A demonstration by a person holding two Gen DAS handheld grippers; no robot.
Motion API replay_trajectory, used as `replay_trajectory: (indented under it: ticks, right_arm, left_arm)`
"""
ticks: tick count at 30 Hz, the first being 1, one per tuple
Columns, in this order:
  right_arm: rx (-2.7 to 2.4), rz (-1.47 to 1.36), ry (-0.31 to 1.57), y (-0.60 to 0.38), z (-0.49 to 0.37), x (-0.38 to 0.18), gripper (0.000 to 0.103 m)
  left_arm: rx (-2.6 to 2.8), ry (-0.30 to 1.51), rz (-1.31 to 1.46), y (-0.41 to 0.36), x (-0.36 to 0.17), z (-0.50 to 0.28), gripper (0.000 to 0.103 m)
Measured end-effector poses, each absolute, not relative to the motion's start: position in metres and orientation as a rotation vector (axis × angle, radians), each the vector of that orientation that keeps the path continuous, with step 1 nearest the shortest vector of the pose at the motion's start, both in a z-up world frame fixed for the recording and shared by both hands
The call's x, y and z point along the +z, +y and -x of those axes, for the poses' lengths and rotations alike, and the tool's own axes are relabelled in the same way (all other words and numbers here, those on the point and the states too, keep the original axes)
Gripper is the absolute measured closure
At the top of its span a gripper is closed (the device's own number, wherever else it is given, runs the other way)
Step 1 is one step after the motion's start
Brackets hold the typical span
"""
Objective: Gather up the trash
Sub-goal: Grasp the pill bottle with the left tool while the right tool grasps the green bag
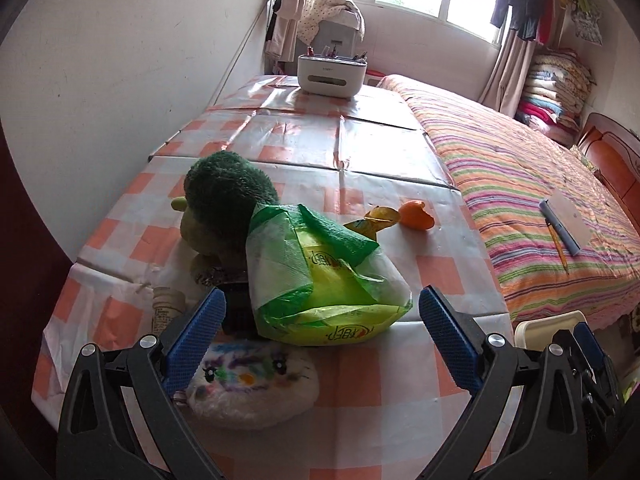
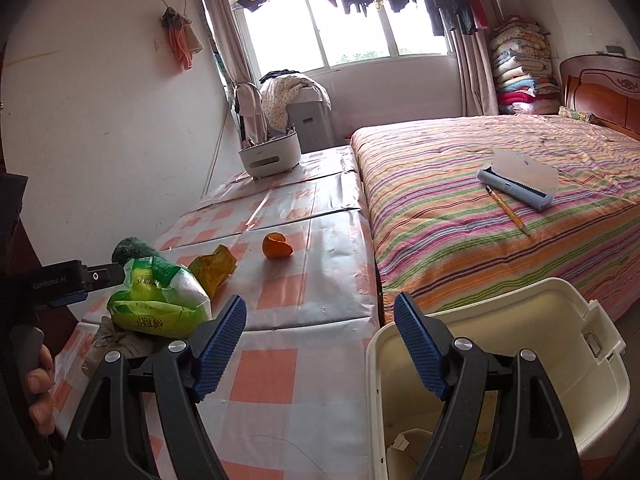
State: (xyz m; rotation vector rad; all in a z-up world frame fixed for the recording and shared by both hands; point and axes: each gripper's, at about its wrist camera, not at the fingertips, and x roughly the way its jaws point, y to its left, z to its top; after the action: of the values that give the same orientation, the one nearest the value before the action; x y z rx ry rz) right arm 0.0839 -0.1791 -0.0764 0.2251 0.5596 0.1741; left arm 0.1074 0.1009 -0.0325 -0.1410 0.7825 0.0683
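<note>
Blue pads (image 1: pixel 192 344) of the left gripper (image 1: pixel 320 340) sit spread wide, nothing between them. Green bag (image 1: pixel 320 288) lies on the checked table (image 1: pixel 280 136) just ahead of the gap, nearer the left pad, not touched by either. White plush (image 1: pixel 252 388) with scribbled colours lies below the bag, right beside the left pad. Green plush (image 1: pixel 224 208) rests behind the bag, touching it. Small bottle (image 1: pixel 166 312) lies on its side left of the left pad. Yellow wrapper (image 1: pixel 374 220) sits beyond the bag, orange peel (image 1: pixel 416 218) just right of the wrapper, both well ahead of the tongs.

Right gripper (image 2: pixel 320 348) also open, holding nothing. Its left pad hangs over the table edge, its right pad over the rim of the cream bin (image 2: pixel 560 304). Bin stands beside the table, below the bed (image 2: pixel 480 160); paper scrap (image 2: pixel 400 444) at its bottom. From this view the bag (image 2: pixel 160 304) lies left of the tongs, near the left pad, apart from it; wrapper (image 2: pixel 214 266) and peel (image 2: pixel 276 246) farther ahead on the table. Left gripper body (image 2: pixel 60 284) shows at the left edge behind the bag.

White box (image 1: pixel 332 74) stands at the table's far end. Pencil (image 2: pixel 508 210) and a blue case (image 2: pixel 516 184) lie on the bed.
</note>
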Motion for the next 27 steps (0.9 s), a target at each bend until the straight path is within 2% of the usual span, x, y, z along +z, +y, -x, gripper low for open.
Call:
replay_trajectory:
  ticks: [12,17,27]
  right_arm:
    - [0.353,-0.141,0.616,-0.107,-0.113,-0.082,0.029]
    - [0.415,-0.105,0.625,-0.084,-0.122,-0.082,0.029]
    - [0.495,-0.186,0.700,-0.065,-0.152,-0.090,0.029]
  left_arm:
    - [0.232,0.943,0.277,0.210,-0.082,-0.119,0.007]
    - [0.196,0.989,0.340,0.220,-0.097,-0.124,0.007]
    - [0.185,0.987,0.413,0.236,-0.096,-0.121,0.007]
